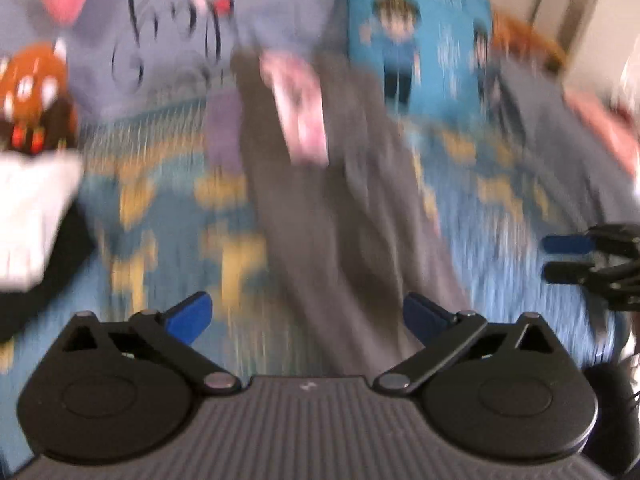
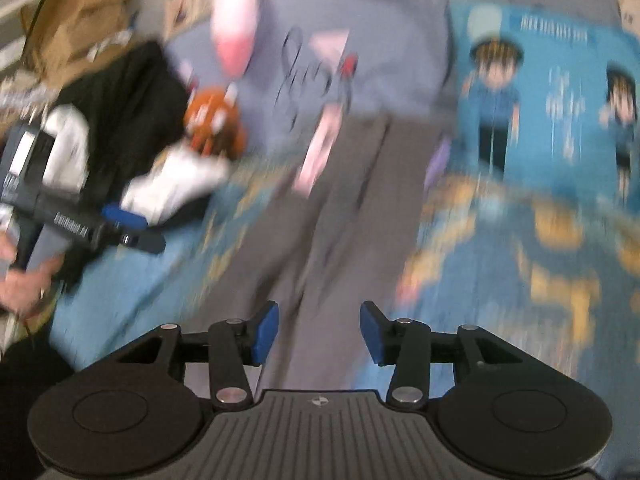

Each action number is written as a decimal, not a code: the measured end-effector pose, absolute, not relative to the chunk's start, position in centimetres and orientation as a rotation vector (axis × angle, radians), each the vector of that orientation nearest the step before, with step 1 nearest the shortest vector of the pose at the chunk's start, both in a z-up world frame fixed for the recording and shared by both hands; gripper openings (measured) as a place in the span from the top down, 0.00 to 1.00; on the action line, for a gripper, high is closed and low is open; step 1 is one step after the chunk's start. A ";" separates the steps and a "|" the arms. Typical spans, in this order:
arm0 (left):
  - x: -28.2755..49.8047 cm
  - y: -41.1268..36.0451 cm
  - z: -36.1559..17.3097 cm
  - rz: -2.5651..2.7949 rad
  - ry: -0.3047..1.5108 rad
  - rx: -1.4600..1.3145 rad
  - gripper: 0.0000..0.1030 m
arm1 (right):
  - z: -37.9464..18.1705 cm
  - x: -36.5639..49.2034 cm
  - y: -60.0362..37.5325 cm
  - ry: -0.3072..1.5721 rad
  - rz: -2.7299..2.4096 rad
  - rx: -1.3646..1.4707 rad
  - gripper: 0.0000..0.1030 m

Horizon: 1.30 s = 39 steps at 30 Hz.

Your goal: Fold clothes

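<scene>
Both views are motion-blurred. A long dark grey garment (image 1: 328, 208) lies stretched along the blue patterned bedspread (image 1: 160, 216), with a pink patch (image 1: 300, 112) near its far end. My left gripper (image 1: 308, 316) is open above the garment's near end, nothing between its blue pads. In the right wrist view the same grey garment (image 2: 340, 208) runs straight away from my right gripper (image 2: 319, 336), which is open with its pads on either side of the cloth's near end. The left gripper (image 2: 134, 228) appears at the left there, and the right gripper (image 1: 568, 258) at the right edge.
A grey pillow with script print (image 2: 320, 60) and a blue cushion with cartoon figures (image 2: 540, 92) lie at the far end. A brown plush toy (image 2: 216, 120), black and white clothing (image 2: 120, 120) and a brown cardboard box (image 2: 80, 20) sit left. A hand (image 2: 24, 288) holds the left gripper.
</scene>
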<state>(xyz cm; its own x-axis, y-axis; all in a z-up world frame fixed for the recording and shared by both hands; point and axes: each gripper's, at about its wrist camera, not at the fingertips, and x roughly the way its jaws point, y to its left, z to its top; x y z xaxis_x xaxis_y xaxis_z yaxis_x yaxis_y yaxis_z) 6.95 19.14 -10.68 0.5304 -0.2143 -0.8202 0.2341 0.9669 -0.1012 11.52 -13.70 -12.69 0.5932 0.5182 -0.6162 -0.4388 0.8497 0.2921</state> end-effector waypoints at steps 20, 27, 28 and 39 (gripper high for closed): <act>-3.1 21.5 -19.7 0.046 1.177 -0.340 0.00 | -17.7 -1.9 -15.8 1.011 0.581 0.454 0.96; -4.1 22.3 -17.6 0.035 1.151 -0.334 0.00 | -15.4 -2.6 -16.3 0.989 0.549 0.582 0.97; -4.0 22.2 -17.6 0.028 1.151 -0.330 0.00 | -14.7 -2.8 -16.8 0.970 0.538 0.574 0.97; -4.6 20.4 -18.3 -0.012 1.194 -0.324 0.00 | -21.5 -1.6 -17.1 1.158 0.259 0.302 0.85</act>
